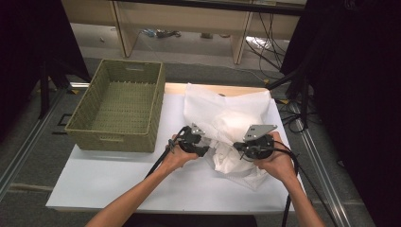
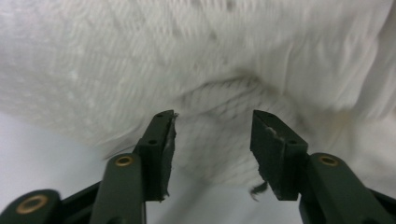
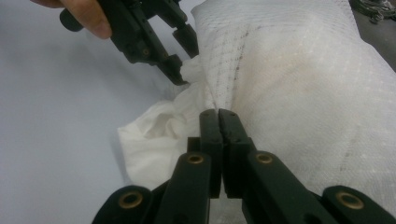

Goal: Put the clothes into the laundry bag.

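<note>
A crumpled white mesh-lined cloth (image 1: pixel 227 113) lies on the white table (image 1: pixel 118 179), right of centre. My left gripper (image 1: pixel 208 145) is at the cloth's left edge. In the left gripper view its jaws (image 2: pixel 212 126) stand apart, with a bulge of the cloth (image 2: pixel 187 56) just beyond the tips and nothing pressed between the pads. My right gripper (image 1: pixel 239 149) is at the cloth's near side. In the right gripper view its jaws (image 3: pixel 218 114) are closed together on a gathered fold of the cloth (image 3: pixel 299 84). The left gripper (image 3: pixel 180 51) is seen there too, its tips at the same fold.
A green woven basket (image 1: pixel 158 101) with nothing in it stands at the table's back left, partly over the edge. Bare white tabletop lies in front of it and toward the near edge. Cables trail from both grippers; desks and dark stands are beyond the table.
</note>
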A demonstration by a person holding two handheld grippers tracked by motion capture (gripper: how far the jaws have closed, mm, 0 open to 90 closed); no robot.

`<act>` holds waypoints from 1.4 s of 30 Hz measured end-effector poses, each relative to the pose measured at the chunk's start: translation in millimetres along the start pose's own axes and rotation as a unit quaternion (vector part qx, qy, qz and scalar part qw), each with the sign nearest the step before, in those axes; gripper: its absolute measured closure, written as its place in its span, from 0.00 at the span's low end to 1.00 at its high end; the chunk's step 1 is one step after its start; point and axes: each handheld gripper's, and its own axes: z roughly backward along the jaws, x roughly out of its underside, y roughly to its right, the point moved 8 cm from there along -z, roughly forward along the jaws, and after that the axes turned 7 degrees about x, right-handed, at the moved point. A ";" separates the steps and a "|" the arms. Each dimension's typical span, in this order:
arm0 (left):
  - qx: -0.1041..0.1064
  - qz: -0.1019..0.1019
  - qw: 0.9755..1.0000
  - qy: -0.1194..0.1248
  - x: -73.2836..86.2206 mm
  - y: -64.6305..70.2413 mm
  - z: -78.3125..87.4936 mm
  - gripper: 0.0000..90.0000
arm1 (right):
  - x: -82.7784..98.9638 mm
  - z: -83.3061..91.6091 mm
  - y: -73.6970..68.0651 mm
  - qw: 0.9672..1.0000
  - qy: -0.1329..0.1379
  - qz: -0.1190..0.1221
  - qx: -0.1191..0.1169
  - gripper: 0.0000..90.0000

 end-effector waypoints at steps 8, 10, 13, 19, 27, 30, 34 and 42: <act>-0.004 0.002 1.000 -0.017 -5.2 9.3 -15.9 0.50 | -1.3 -0.4 1.2 1.000 0.006 0.009 -0.002 1.00; -0.010 0.005 0.999 -0.033 -2.7 7.6 -23.0 0.49 | -1.3 -0.5 1.4 1.000 0.006 0.009 -0.002 1.00; -0.014 -0.010 1.000 -0.021 -5.3 5.6 -28.8 0.60 | -1.1 -0.3 2.0 1.000 0.007 0.011 -0.001 1.00; 0.000 -0.030 0.999 -0.020 -5.2 6.0 -21.9 0.97 | -0.3 -0.4 1.7 1.000 0.005 0.012 -0.004 1.00; -0.004 -0.059 0.998 -0.006 14.1 11.6 24.2 0.99 | 3.8 -2.1 3.6 1.000 -0.004 0.003 -0.001 1.00; -0.002 -0.060 0.998 -0.006 26.4 10.6 42.9 0.99 | 4.5 -4.5 3.6 1.000 -0.006 0.009 -0.003 1.00; 0.022 -0.040 0.999 -0.006 40.4 16.3 56.9 0.99 | 2.9 -5.5 3.5 1.000 -0.004 0.011 0.002 1.00; 0.008 -0.011 1.000 -0.013 34.7 17.2 61.6 0.69 | 3.2 -2.4 2.0 1.000 -0.006 0.005 -0.002 1.00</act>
